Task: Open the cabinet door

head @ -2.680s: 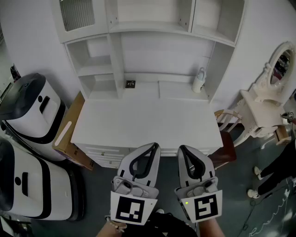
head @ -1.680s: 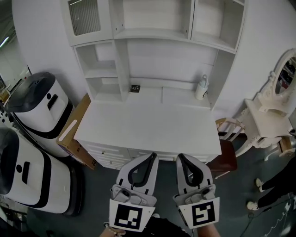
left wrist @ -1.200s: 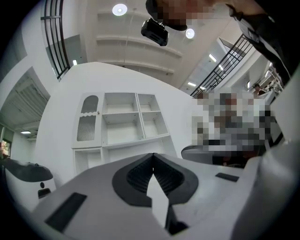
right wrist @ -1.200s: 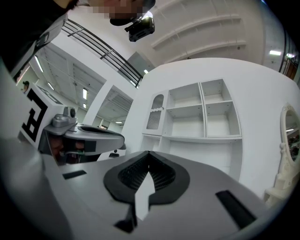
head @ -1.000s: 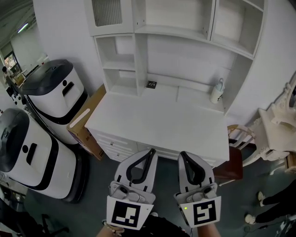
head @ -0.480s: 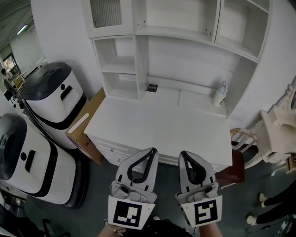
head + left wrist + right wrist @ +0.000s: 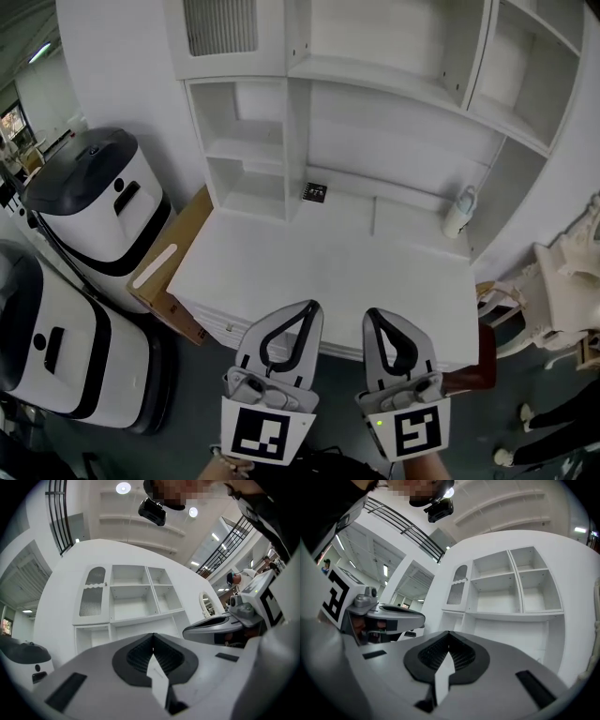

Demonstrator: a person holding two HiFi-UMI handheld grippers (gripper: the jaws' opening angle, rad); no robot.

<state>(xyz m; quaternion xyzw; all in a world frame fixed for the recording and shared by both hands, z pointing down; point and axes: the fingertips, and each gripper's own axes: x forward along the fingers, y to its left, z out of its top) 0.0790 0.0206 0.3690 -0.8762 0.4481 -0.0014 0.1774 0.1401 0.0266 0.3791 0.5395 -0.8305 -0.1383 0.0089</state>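
- white wood, painted, is what the cabinet door [image 7: 221, 37] seemed to be made of, with a ribbed panel set in its frame.
- it sat closed at the top left of the hutch [image 7: 394, 84], above the small open shelves and just beside the open compartments on its right.
- i judged it light and stiff, a thin hinged panel that should swing with a small pull. the paint looked smooth, so the pads could slip on a flat face.
- i would take hold at a knob or at the free edge, not at the ribbed middle, which looked the weakest part. a small dark dot showed on the edge next to the open shelves in the left gripper view, but it was too small to say it was a knob.
- my left gripper [image 7: 312, 304] had its jaws fully together, and nothing was between them.
- my right gripper [image 7: 367, 312] was the same, with jaws pressed together and empty.
- both were held side by side, low before the front edge of the desk [image 7: 281, 272], and pointed about level at the hutch.
- both were well apart from the door, which stood higher and to the left of them.
- a bottle [image 7: 459, 211] stood at the back right of the desk, away from the door.
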